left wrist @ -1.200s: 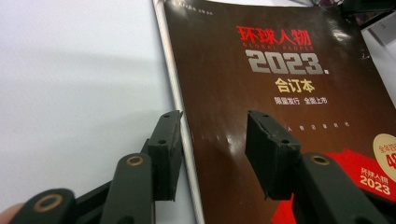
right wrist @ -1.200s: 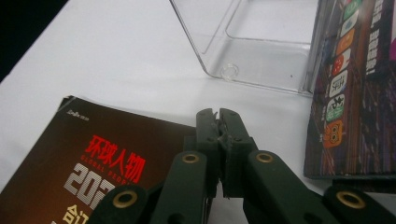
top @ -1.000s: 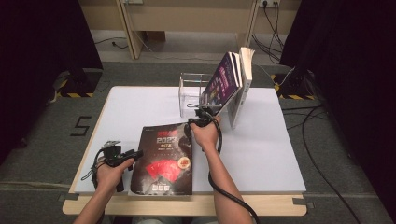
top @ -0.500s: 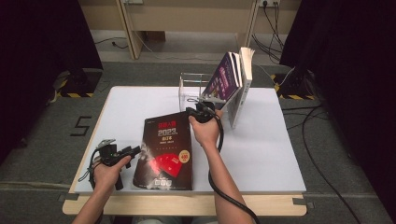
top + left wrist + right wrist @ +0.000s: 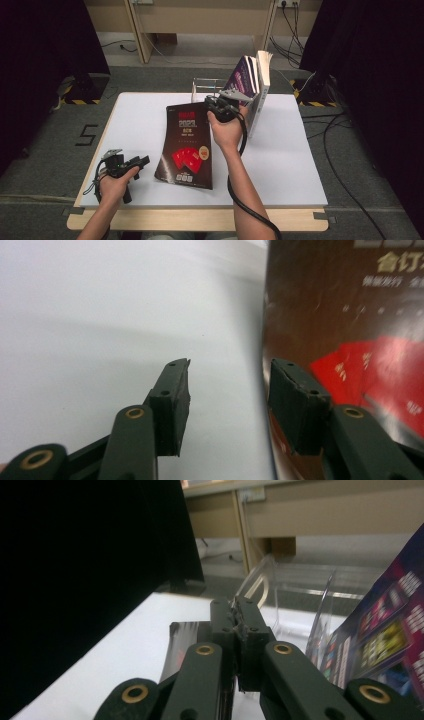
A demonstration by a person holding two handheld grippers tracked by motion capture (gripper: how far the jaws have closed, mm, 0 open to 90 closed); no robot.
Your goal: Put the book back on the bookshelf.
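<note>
The right tool has its jaws pressed together on the top edge of the dark red book, lifting that end off the white counter while the bottom edge rests near the counter's front. The book sits just in front of the clear acrylic rack, with the leaning books close on its right side. It is a thin paperback with a glossy cover, so it looks light but floppy and a bit slick; held by one edge, it will likely sag and swing, and the shiny cover could slide out of a shallow pinch. A deeper bite close to the spine, which is stiffer, seems the safer hold. The left tool waits just left of the book's lower corner, jaws spread and having just opened a little wider, with nothing between them, one pad right beside the cover edge. A second grip there would probably steady the free end.
</note>
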